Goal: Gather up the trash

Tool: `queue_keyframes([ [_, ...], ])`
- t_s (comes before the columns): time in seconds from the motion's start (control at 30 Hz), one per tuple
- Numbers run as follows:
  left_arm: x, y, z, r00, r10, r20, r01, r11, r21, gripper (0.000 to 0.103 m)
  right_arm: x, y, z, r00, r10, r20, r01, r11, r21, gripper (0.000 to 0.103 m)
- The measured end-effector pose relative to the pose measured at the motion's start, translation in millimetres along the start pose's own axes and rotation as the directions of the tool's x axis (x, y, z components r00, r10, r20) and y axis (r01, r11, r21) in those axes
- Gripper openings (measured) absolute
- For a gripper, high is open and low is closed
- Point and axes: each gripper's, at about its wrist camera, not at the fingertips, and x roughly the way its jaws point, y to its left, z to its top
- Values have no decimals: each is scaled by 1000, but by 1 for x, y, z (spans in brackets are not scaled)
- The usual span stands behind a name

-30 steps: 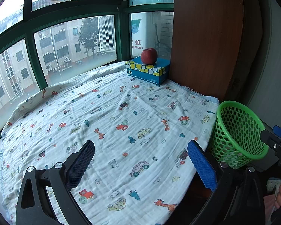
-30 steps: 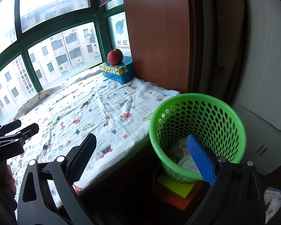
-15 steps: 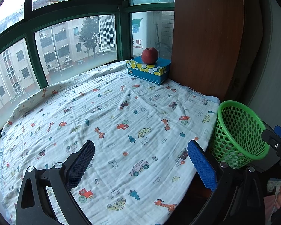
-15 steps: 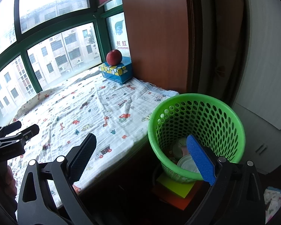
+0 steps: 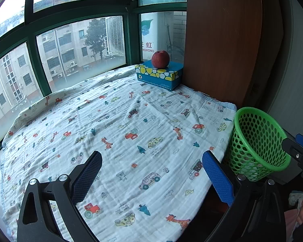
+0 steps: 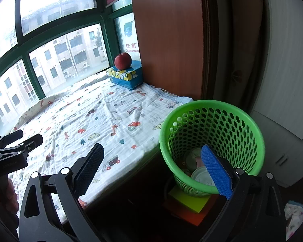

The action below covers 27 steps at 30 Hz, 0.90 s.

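Inside green basket [image 6: 212, 121] — round lids [image 6: 201, 176]

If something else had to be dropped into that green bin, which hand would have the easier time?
Probably the right gripper: it hangs open right beside the green basket. The left gripper is open over the blanket.

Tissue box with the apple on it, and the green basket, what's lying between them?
Only patterned blanket; that stretch from the tissue box to the green basket carries nothing else, as both wrist views show.
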Motion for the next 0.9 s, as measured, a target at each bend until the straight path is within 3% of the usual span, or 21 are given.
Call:
queue_keyframes([
  [0.9, 2, -7, -2, 1000, -3, 1, 3, 1000, 11, 96, 1, 2, 0, 1000, 4, -6, -4, 1000, 8, 96],
])
